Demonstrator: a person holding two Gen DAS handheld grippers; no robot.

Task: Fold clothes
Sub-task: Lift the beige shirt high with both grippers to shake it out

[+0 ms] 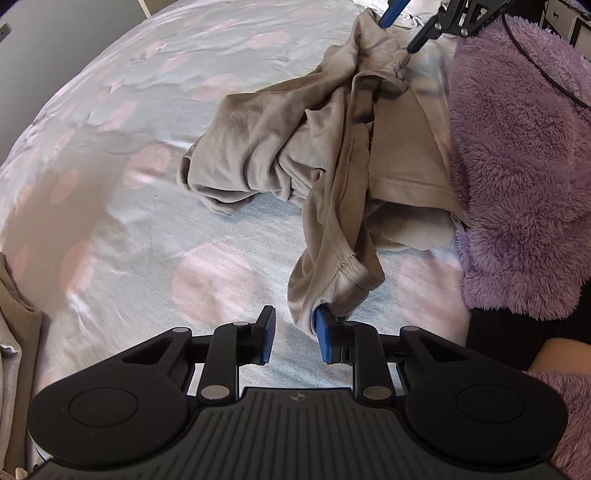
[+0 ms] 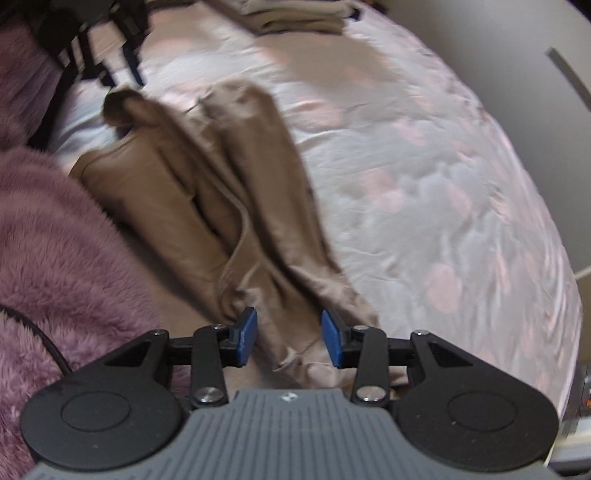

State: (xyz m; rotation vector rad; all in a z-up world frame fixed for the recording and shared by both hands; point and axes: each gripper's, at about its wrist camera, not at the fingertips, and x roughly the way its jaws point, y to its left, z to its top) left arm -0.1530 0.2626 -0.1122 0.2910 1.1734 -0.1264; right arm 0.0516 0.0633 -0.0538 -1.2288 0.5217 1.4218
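Observation:
A crumpled beige garment (image 1: 295, 147) lies on the bed sheet (image 1: 147, 229), stretched between the two grippers. My left gripper (image 1: 293, 338) is open; a hemmed corner of the garment (image 1: 347, 273) hangs over its right finger pad (image 1: 325, 332). In the right wrist view the same garment (image 2: 229, 192) lies in long folds, and a bunched end (image 2: 295, 354) sits between the spread pads of my open right gripper (image 2: 289, 338). The right gripper also shows in the left wrist view (image 1: 402, 35) at the garment's far end, and the left gripper in the right wrist view (image 2: 122, 74).
The person's fluffy purple sleeve (image 1: 524, 166) lies along the garment's right side and fills the left of the right wrist view (image 2: 55, 258). Folded beige clothes (image 2: 295, 18) lie at the far end of the bed. More beige fabric (image 1: 14, 332) lies at the left edge.

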